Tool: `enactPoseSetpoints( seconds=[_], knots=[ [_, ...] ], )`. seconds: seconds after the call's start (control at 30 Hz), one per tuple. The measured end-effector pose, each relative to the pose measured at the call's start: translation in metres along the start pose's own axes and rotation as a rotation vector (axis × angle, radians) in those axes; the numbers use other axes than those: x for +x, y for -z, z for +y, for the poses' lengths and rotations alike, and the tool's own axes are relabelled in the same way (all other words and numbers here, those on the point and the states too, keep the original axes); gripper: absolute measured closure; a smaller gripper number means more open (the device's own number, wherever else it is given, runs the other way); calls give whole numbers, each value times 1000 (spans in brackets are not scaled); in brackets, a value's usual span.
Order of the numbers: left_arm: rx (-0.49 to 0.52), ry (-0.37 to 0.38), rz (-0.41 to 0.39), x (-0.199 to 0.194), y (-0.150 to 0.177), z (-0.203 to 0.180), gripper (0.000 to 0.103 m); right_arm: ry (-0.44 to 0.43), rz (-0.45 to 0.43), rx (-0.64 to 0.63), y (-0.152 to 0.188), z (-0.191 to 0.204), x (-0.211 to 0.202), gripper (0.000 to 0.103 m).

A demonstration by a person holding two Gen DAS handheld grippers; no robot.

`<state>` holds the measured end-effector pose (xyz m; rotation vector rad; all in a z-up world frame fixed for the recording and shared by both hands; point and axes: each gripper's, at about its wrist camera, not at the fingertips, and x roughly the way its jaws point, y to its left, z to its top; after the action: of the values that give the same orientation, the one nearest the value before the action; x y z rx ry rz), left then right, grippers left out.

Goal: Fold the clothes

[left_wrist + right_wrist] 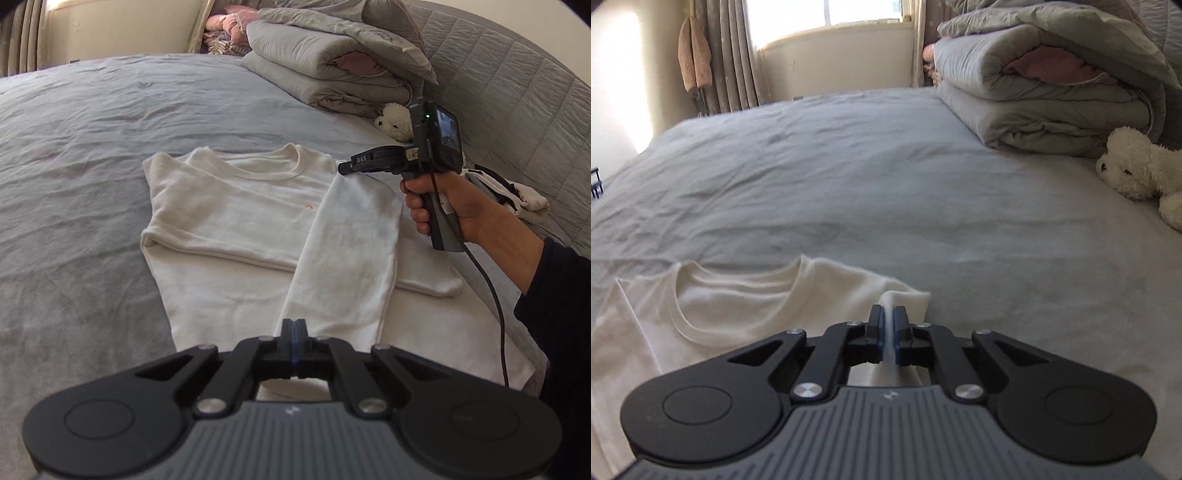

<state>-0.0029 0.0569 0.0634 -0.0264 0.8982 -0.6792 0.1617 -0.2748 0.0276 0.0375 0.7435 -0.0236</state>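
Note:
A white long-sleeved shirt [240,206] lies front up on the grey bed sheet [74,147], collar towards the far side. One sleeve [347,258] is laid down over the body towards me. My left gripper [293,326] is shut just above that sleeve's near end, and no cloth shows between its fingers. A hand holds my right gripper [345,168] at the shirt's right shoulder. In the right wrist view the right gripper [887,315] is shut on a pinched ridge of the shirt [738,306] at that shoulder, with white cloth running between the pads.
Folded grey duvets [332,66] are stacked at the head of the bed, with a white plush toy [393,123] beside them. A quilted headboard [517,92] curves along the right. A small pile of clothes [524,199] lies behind the hand. A black cable [487,288] hangs from the right gripper.

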Motion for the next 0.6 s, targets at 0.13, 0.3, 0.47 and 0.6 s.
enactPoseSetpoints(
  seconds=[0.13, 0.3, 0.47, 0.6],
  knots=[
    [-3, -10, 45, 13, 6, -2, 95, 74, -78, -41, 2, 1, -18, 52],
    [-25, -6, 30, 12, 6, -3, 72, 9, -96, 14, 3, -21, -65, 52],
    [3, -38, 32, 22, 11, -12, 72, -9, 34, -81, 33, -7, -95, 52],
    [7, -88, 17, 25, 12, -12, 72, -68, 40, -114, 58, 12, -115, 52]
  ],
)
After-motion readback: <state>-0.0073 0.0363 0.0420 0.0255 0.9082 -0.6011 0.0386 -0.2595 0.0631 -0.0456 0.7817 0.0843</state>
